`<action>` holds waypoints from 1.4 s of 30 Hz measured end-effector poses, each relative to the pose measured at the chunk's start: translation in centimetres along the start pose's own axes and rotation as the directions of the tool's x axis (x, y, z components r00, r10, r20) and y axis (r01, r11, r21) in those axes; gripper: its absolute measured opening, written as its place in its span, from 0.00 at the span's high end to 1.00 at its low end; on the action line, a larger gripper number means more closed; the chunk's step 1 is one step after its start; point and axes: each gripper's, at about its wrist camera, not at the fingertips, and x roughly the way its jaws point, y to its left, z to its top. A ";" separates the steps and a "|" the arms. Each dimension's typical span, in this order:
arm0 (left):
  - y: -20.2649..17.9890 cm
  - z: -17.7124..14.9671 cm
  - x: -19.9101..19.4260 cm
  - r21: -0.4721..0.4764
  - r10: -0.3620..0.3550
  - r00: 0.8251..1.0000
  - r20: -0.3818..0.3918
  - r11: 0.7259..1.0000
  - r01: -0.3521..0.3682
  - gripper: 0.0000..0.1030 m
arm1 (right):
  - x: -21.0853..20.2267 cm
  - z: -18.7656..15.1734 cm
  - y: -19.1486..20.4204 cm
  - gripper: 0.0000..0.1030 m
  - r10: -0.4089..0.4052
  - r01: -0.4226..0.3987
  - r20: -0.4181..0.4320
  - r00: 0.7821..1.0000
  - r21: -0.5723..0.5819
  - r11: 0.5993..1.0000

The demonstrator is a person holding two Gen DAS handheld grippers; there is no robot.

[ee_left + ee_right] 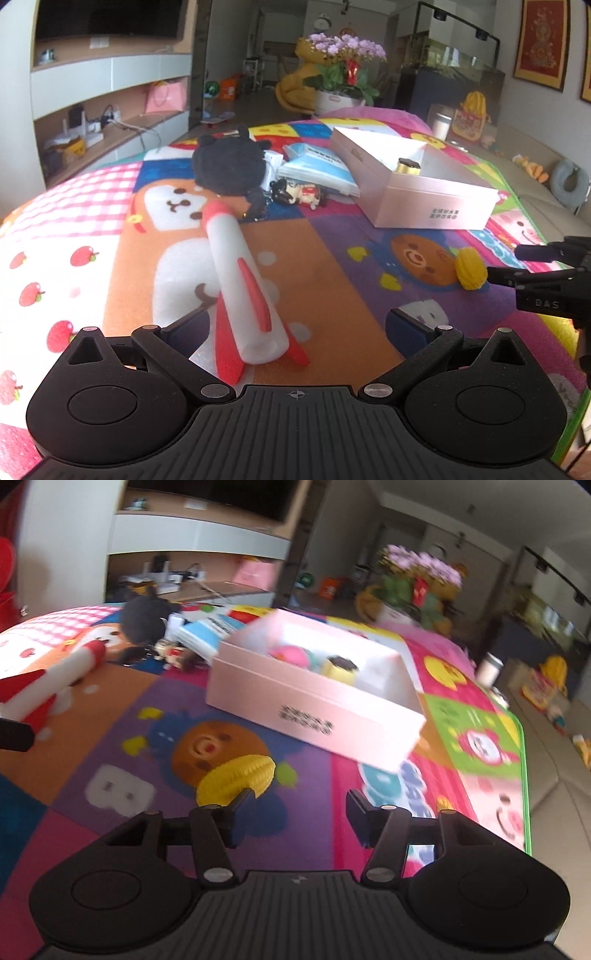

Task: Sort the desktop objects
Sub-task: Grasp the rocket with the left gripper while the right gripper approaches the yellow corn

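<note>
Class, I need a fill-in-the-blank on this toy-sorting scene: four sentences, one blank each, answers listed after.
1. The toy rocket lies between the open fingers of the ____ gripper.
2. The corn toy is coloured ____.
3. The box is coloured ____.
4. The right gripper is ____, holding nothing.

Answers: left; yellow; pink; open

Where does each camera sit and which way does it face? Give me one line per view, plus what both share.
Left wrist: sits on the left gripper, low over the mat, looking along its open fingers at the foam rocket; the right gripper enters at the right edge beside the toy corn.
Right wrist: sits on the right gripper, facing the pink box; its open fingers show, the left one by the corn.
Shared: rocket, corn, box, black plush, mat.
</note>
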 end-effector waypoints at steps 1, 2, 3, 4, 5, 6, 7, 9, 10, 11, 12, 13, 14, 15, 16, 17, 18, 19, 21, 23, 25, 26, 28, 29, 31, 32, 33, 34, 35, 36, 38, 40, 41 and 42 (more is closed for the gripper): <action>-0.1 0.1 0.0 0.006 0.012 1.000 0.001 1.000 -0.012 0.00 | -0.1 -0.1 -0.3 0.42 0.019 -0.019 0.003 1.000 0.024 1.000; -0.2 0.1 0.1 0.009 0.023 1.000 0.000 1.000 -0.023 0.00 | -0.2 -0.2 -0.4 0.37 0.039 -0.039 0.011 0.999 0.043 0.998; -0.2 0.2 0.3 0.011 0.034 0.999 -0.004 0.999 -0.034 0.00 | -0.2 -0.2 -0.3 0.35 0.056 -0.057 0.018 0.998 0.052 0.997; -0.1 0.2 0.4 0.012 0.044 0.999 -0.010 0.999 -0.044 0.00 | -0.1 -0.2 -0.2 0.33 0.071 -0.072 0.022 0.997 0.055 0.996; 0.0 0.2 0.6 0.011 0.055 0.998 -0.017 0.998 -0.055 0.00 | 0.0 -0.2 0.0 0.34 0.086 -0.087 0.022 0.996 0.058 0.995; 0.1 0.2 0.7 0.010 0.064 0.998 -0.023 0.998 -0.064 0.00 | 0.1 -0.2 0.2 0.33 0.103 -0.104 0.019 0.995 0.063 0.993; 0.2 0.2 0.8 0.008 0.070 0.997 -0.028 0.998 -0.070 0.00 | 0.3 -0.2 0.4 0.33 0.117 -0.118 0.015 0.993 0.069 0.991; 0.3 0.2 0.9 0.002 0.073 0.997 -0.034 0.997 -0.073 0.00 | 0.7 -0.1 1.0 0.33 0.133 -0.134 0.008 0.991 0.071 0.988; 0.4 0.1 0.9 0.002 0.073 0.997 -0.035 0.997 -0.073 0.00 | 0.9 0.0 1.3 0.32 0.133 -0.133 0.005 0.991 0.072 0.989; 0.4 0.1 0.9 0.003 0.072 0.997 -0.037 0.997 -0.072 0.00 | 1.1 0.0 1.5 0.30 0.132 -0.131 0.002 0.991 0.075 0.988; 0.3 0.1 0.9 0.004 0.070 0.997 -0.039 0.998 -0.070 0.00 | 1.3 0.0 1.6 0.30 0.131 -0.131 0.001 0.991 0.081 0.988; 0.3 0.1 1.0 0.006 0.069 0.997 -0.041 0.998 -0.069 0.00 | 1.4 0.1 1.7 0.30 0.129 -0.129 0.000 0.992 0.086 0.988; 0.3 0.1 1.0 0.009 0.068 0.997 -0.042 0.998 -0.067 0.00 | 1.5 0.1 1.8 0.30 0.124 -0.124 -0.002 0.992 0.092 0.988; 0.3 0.1 1.1 0.009 0.069 0.997 -0.040 0.998 -0.069 0.00 | 1.6 0.1 1.8 0.30 0.117 -0.116 -0.001 0.993 0.098 0.988; 0.4 0.2 1.2 0.004 0.076 0.997 -0.035 0.997 -0.075 0.00 | 1.5 0.0 1.7 0.30 0.113 -0.112 0.001 0.994 0.103 0.988; 0.5 0.3 1.3 -0.005 0.085 0.996 -0.031 0.996 -0.085 0.00 | 1.5 0.0 1.6 0.30 0.111 -0.111 0.004 0.994 0.108 0.988; 0.6 0.4 1.4 -0.014 0.094 0.995 -0.029 0.995 -0.095 0.00 | 1.4 -0.1 1.6 0.30 0.110 -0.110 0.005 0.994 0.112 0.988; 0.8 0.6 1.6 -0.025 0.106 0.994 -0.029 0.994 -0.107 0.00 | 1.4 -0.2 1.5 0.30 0.111 -0.110 0.004 0.994 0.116 0.987; 1.1 0.8 1.9 -0.039 0.119 0.992 -0.029 0.992 -0.120 0.00 | 1.5 -0.3 1.4 0.29 0.101 -0.101 0.001 0.995 0.128 0.987; 1.3 1.2 2.1 -0.040 0.124 0.992 -0.026 0.991 -0.125 0.00 | 1.5 -0.3 1.3 0.26 0.095 -0.094 -0.001 0.996 0.136 0.986; 1.4 1.7 2.6 -0.037 0.131 0.991 -0.023 0.991 -0.131 0.07 | 1.6 -0.3 1.3 0.23 0.093 -0.091 -0.001 0.996 0.140 0.986; 1.4 2.0 2.8 -0.034 0.134 0.991 -0.023 0.990 -0.134 0.23 | 1.6 -0.2 1.3 0.22 0.093 -0.092 -0.001 0.996 0.139 0.986; 1.5 2.5 3.5 -0.034 0.137 0.990 -0.034 0.990 -0.138 0.33 | 1.6 -0.2 1.4 0.21 0.091 -0.090 -0.001 0.996 0.138 0.986; 1.5 2.7 3.8 -0.035 0.142 0.989 -0.033 0.989 -0.143 0.33 | 1.6 -0.3 1.4 0.21 0.090 -0.089 0.000 0.996 0.138 0.986; 1.3 2.7 4.2 -0.019 0.150 0.988 -0.035 0.988 -0.151 0.40 | 1.6 -0.3 1.4 0.20 0.088 -0.088 0.002 0.996 0.143 0.986; 1.2 2.7 4.3 -0.012 0.148 0.988 -0.037 0.989 -0.148 0.54 | 1.6 -0.3 1.3 0.20 0.088 -0.088 0.002 0.996 0.145 0.986; 1.1 2.6 4.3 -0.011 0.144 0.989 -0.037 0.989 -0.144 0.60 | 1.6 -0.3 1.3 0.20 0.089 -0.088 0.002 0.996 0.146 0.985; 1.0 2.5 4.1 -0.011 0.134 0.990 -0.036 0.991 -0.135 0.64 | 1.6 -0.3 1.3 0.20 0.090 -0.090 0.003 0.996 0.146 0.985; 0.9 2.4 3.9 -0.009 0.121 0.992 -0.031 0.993 -0.122 0.66 | 1.6 -0.3 1.3 0.20 0.092 -0.092 0.003 0.996 0.145 0.985; 0.6 2.2 3.5 -0.002 0.103 0.994 -0.025 0.995 -0.103 0.66 | 1.6 -0.3 1.4 0.20 0.093 -0.092 0.003 0.996 0.144 0.985; -0.2 1.8 2.6 0.026 0.046 0.999 -0.018 0.999 -0.045 0.66 | 1.6 -0.3 1.4 0.20 0.094 -0.094 0.003 0.996 0.142 0.985; -1.2 1.4 1.9 0.062 -0.004 1.000 -0.023 0.998 0.006 0.66 | 1.5 -0.3 1.4 0.20 0.092 -0.092 0.004 0.996 0.140 0.986; -1.7 1.2 1.7 0.078 -0.022 0.999 -0.029 0.997 0.024 0.66 | 1.5 -0.3 1.5 0.20 0.091 -0.091 0.004 0.996 0.139 0.986; -2.0 0.9 1.5 0.088 -0.031 0.999 -0.038 0.996 0.034 0.64 | 1.5 -0.3 1.5 0.20 0.088 -0.088 0.004 0.996 0.136 0.987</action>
